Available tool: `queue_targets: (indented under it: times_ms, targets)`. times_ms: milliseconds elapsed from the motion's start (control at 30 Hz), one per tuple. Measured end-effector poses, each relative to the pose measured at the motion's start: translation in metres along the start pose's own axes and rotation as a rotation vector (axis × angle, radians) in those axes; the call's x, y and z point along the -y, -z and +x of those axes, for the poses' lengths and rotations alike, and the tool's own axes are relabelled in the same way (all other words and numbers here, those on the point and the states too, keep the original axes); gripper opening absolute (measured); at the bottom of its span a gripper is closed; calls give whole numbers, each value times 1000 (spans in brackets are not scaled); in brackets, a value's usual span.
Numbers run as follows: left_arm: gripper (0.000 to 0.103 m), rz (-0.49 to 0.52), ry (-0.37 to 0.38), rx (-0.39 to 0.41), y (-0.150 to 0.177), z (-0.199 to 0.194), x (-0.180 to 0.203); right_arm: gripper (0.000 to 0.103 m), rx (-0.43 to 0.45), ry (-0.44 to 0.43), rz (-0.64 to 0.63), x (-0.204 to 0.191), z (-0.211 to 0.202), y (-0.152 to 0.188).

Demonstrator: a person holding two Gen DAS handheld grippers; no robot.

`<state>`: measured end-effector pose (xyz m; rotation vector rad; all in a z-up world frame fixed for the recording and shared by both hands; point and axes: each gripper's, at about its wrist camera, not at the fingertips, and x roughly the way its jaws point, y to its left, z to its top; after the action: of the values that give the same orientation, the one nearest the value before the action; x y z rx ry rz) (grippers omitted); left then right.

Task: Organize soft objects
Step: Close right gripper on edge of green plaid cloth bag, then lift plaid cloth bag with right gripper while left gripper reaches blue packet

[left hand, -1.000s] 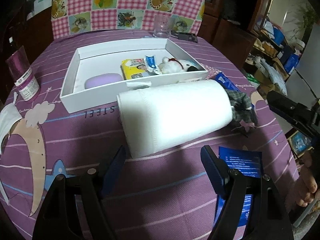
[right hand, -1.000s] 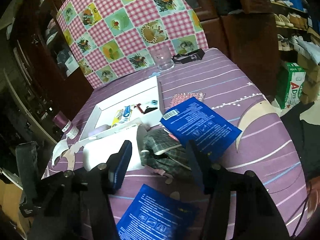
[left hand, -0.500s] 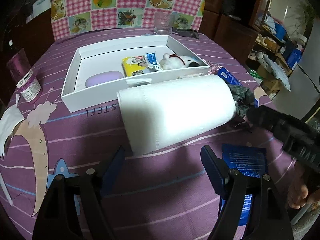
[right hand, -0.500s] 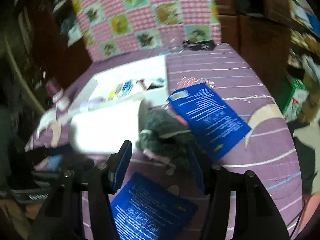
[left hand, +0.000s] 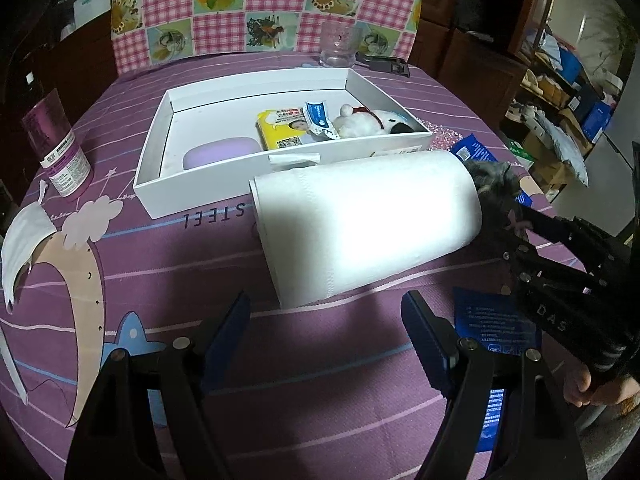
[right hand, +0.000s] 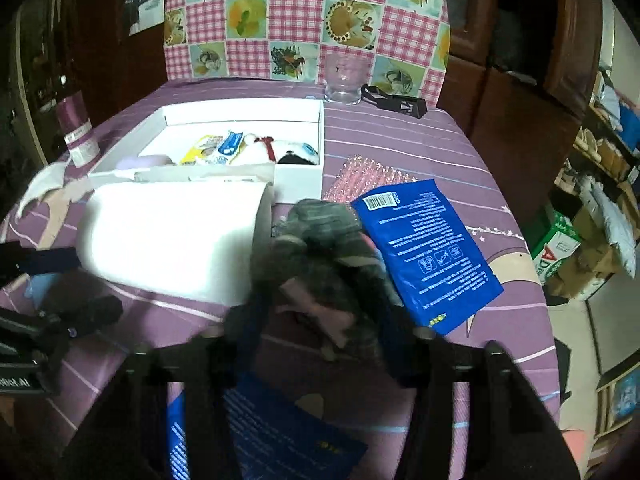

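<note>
1. We see a grey plaid cloth bundle (right hand: pixel 320 248) on the purple table (right hand: pixel 460 148), beside the white paper roll (right hand: pixel 168 236).
2. Our right gripper (right hand: pixel 320 312), which stood back and wider a second ago, is now closing around the bundle.
3. Our left gripper (left hand: pixel 326 320) hangs unchanged before the roll, jaws apart, empty.
4. Behind sits the white box (left hand: pixel 248 88).

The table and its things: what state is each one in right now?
White box: open, partly filled.
Paper roll: lying on its side.
Glass: upright.
Grey plaid cloth: crumpled, between closing jaws.
Right gripper: closing.
Left gripper: open, holding nothing.
</note>
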<state>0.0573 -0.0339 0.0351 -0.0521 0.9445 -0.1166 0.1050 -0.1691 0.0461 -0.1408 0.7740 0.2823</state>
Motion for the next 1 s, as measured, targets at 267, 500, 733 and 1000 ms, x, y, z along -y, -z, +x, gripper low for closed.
queue_targets:
  times_ms: [267, 500, 733, 1000]
  targets:
    - [78, -6, 1, 7, 0, -4, -3, 10, 48, -112, 100, 14, -19, 4]
    - [78, -16, -3, 11, -1, -5, -5, 10, 133, -215, 198, 29, -47, 2]
    - [78, -10, 1, 8, -1, -6, -4, 10, 150, -346, 222, 37, -61, 2]
    - [78, -8, -7, -4, 0, -3, -3, 19, 73, -276, 236, 37, -44, 4]
